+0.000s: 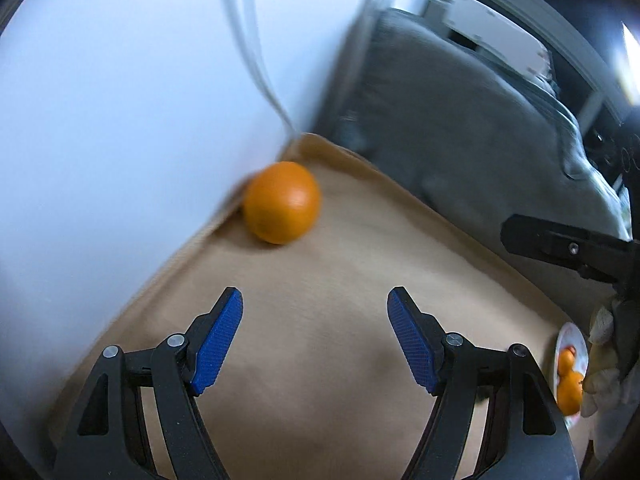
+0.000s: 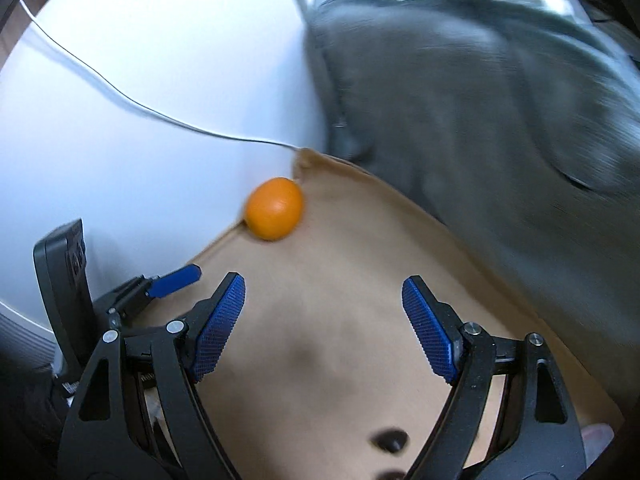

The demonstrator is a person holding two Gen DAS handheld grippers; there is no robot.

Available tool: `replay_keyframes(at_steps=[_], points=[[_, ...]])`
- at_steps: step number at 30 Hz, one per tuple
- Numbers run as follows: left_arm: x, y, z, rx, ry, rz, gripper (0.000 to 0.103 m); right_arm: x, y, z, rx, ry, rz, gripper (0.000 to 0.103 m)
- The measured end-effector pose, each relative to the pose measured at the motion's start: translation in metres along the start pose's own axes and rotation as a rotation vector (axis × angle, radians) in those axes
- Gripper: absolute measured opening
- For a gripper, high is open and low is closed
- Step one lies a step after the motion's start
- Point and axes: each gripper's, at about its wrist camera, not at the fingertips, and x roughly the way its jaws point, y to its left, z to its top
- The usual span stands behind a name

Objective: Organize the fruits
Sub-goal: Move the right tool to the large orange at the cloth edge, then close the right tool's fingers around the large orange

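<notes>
Tan tabletop [image 1: 320,280] tucked into a corner, white wall [image 1: 120,100] on one side and a grey cushion [image 1: 460,120] behind. One orange [image 1: 281,202] sits alone against the wall at the far corner. Left gripper [image 1: 314,340] and right gripper [image 2: 324,326] both hang over the bare surface, jaws spread, nothing between them. A white plate [image 1: 576,340] at the table's near edge already holds a couple of oranges, so I'd guess this stray is what's left.
</notes>
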Motion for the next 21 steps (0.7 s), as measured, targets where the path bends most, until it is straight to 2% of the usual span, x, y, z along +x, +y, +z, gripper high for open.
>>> replay_keyframes(at_steps=[4,14,19,21], points=[[0.012,0.014,0.000,-0.032,-0.012,0.011,0.075,0.034,0.009,0.021,-0.028,0.027,0.038,0.084],[0.042,0.026,0.008,-0.063,-0.012,-0.023,0.073,0.090,0.010,0.052,-0.004,0.077,0.121,0.083],[0.051,0.030,0.017,-0.086,-0.020,-0.032,0.069,0.114,0.009,0.062,0.014,0.105,0.150,0.075],[0.055,0.031,0.019,-0.093,-0.018,-0.037,0.066,0.122,0.009,0.065,0.017,0.116,0.156,0.074]])
